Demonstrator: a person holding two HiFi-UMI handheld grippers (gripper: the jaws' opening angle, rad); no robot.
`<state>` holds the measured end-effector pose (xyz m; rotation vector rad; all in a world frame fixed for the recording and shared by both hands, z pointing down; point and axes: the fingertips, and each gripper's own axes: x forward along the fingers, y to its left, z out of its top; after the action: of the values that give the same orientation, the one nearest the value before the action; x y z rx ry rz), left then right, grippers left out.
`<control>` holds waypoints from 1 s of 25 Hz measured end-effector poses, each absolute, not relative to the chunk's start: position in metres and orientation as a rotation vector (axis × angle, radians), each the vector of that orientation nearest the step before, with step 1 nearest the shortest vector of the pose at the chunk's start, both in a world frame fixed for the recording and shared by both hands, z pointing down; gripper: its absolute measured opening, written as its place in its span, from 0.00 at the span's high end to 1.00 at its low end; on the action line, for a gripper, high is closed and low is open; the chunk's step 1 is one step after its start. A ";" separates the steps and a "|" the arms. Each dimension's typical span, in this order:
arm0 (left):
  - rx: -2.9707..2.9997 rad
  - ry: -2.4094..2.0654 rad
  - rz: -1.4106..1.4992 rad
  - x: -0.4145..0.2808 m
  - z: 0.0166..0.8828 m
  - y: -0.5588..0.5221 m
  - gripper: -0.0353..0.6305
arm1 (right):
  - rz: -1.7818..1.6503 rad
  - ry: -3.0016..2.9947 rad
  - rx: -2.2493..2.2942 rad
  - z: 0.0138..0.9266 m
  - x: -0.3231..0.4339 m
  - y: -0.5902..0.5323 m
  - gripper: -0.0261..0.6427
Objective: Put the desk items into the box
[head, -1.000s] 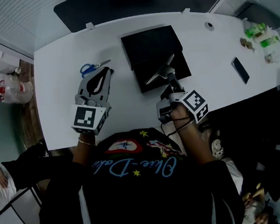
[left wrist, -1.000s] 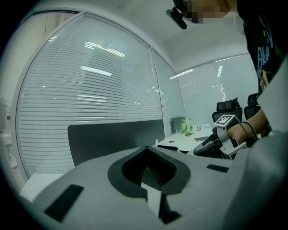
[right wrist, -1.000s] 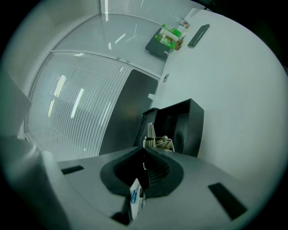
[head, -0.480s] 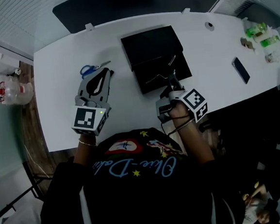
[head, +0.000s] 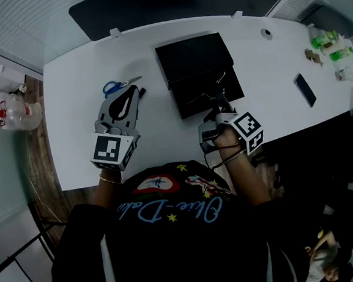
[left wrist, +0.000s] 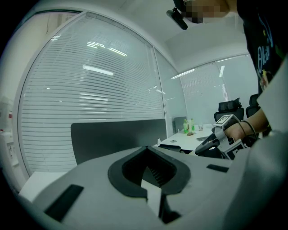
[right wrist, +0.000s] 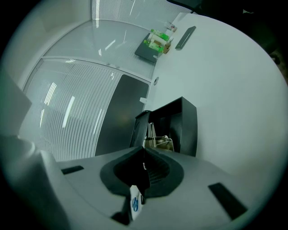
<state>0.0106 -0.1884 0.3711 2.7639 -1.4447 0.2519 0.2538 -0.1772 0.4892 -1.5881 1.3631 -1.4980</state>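
- Right gripper [head: 221, 102]: fingers clenched on a wire-handled clip [right wrist: 158, 140], which hangs directly over the open box [head: 233, 89] on the worktop [head: 164, 138].
- Left gripper [head: 134, 93]: fingers closed, empty; scissors [head: 117, 86] lie just beyond them, crosswise.

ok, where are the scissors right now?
Head view, left side: the blue-handled scissors lie on the white desk, just beyond the left tool and left of the black box.

surface: white desk [head: 164, 135] | on it: black box [head: 194, 59], blue scissors [head: 117, 86], phone [head: 304, 89], green bottles [head: 329, 39]
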 end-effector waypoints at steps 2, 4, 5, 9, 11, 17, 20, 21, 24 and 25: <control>2.761 -1.448 0.250 0.010 0.371 -0.189 0.94 | -1.500 1.360 -1.591 0.491 0.253 -0.177 0.94; 2.759 -1.452 0.248 0.007 0.371 -0.189 0.94 | -1.495 1.362 -1.593 0.490 0.251 -0.179 0.94; 2.758 -1.454 0.248 0.006 0.371 -0.189 0.94 | -1.494 1.361 -1.595 0.490 0.251 -0.180 0.94; 2.755 -1.458 0.246 0.003 0.373 -0.190 0.94 | -1.503 1.347 -1.601 0.494 0.249 -0.182 0.94; 2.751 -1.464 0.246 0.001 0.374 -0.190 0.94 | -1.508 1.343 -1.601 0.496 0.248 -0.183 0.94; 2.751 -1.466 0.245 0.001 0.374 -0.193 0.94 | -1.524 1.332 -1.595 0.498 0.246 -0.187 0.93; 2.745 -1.467 0.246 0.000 0.375 -0.193 0.94 | -1.533 1.329 -1.591 0.500 0.245 -0.187 0.92; 2.743 -1.469 0.247 -0.001 0.375 -0.193 0.94 | -1.536 1.331 -1.587 0.500 0.244 -0.188 0.92; 2.738 -1.472 0.247 -0.001 0.375 -0.194 0.94 | -1.542 1.342 -1.578 0.500 0.241 -0.188 0.90; 2.739 -1.472 0.248 -0.002 0.375 -0.194 0.94 | -1.544 1.343 -1.576 0.500 0.241 -0.188 0.90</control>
<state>-0.0016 -0.1936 0.3751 2.7388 -1.4723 0.2477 0.2409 -0.1878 0.4997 -1.5764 1.3427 -1.5440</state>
